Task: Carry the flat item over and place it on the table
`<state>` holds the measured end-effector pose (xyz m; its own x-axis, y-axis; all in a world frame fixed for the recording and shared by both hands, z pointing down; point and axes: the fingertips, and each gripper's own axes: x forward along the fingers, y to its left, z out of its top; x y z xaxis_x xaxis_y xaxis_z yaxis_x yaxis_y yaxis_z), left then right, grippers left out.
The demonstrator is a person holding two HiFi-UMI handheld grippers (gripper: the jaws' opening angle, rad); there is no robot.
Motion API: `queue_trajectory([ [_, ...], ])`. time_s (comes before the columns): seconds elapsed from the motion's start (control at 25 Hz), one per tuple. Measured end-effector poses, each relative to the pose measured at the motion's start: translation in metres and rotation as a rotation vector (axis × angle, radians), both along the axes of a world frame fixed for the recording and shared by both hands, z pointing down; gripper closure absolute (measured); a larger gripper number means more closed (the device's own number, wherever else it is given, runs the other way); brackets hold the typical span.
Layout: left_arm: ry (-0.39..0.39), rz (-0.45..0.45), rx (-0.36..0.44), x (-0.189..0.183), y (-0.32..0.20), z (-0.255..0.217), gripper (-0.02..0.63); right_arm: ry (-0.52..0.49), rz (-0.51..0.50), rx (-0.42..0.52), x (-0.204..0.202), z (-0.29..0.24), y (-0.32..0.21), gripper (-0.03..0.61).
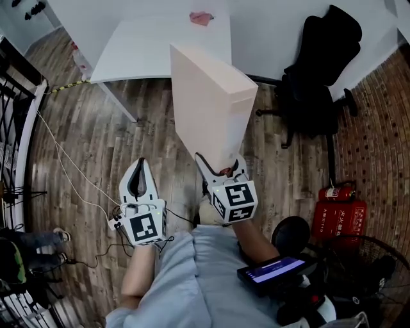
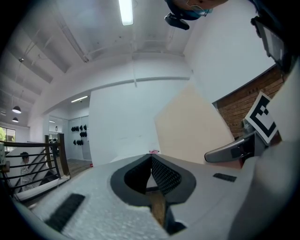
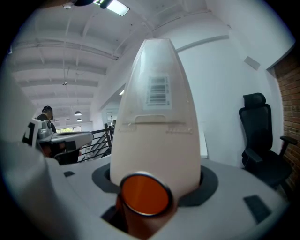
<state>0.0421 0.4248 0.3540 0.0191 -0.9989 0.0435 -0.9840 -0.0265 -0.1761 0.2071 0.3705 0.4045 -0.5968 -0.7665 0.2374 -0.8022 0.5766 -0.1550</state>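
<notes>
A flat, pale beige box (image 1: pixel 211 102) stands on end above the wooden floor, tilted away from me. My right gripper (image 1: pixel 220 168) is shut on its lower edge. In the right gripper view the box (image 3: pixel 157 122) fills the gap between the jaws and shows a barcode label near its top. My left gripper (image 1: pixel 139 168) hangs to the left of the box, apart from it, shut with nothing in it. In the left gripper view its fingertips (image 2: pixel 152 158) meet, and the box (image 2: pixel 192 126) rises at the right. The white table (image 1: pixel 147 51) lies ahead, beyond the box.
A small pink thing (image 1: pixel 200 17) lies on the table's far side. A black office chair (image 1: pixel 320 70) stands at the right by a brick wall. Red fire extinguishers (image 1: pixel 339 214) and a fan are at lower right. A black railing (image 1: pixel 16 109) and floor cables run along the left.
</notes>
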Motion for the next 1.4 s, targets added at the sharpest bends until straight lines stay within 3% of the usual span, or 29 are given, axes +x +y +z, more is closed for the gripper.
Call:
queue_trajectory([
  [0.36, -0.017, -0.003, -0.073, -0.001, -0.103, 0.025, 0.604, -0.005, 0.025, -0.032, 0.005, 0.019, -0.109, 0.282],
  [0.68, -0.058, -0.011, -0.101, -0.009, -0.211, 0.028, 0.604, -0.011, -0.014, -0.062, -0.01, 0.022, -0.225, 0.281],
  [0.96, -0.066, -0.053, -0.079, -0.032, -0.287, 0.014, 0.604, -0.021, -0.061, -0.063, -0.036, 0.017, -0.303, 0.282],
  [1.4, -0.039, -0.096, -0.036, -0.07, -0.358, 0.004, 0.604, -0.003, -0.113, -0.03, -0.079, 0.003, -0.379, 0.281],
])
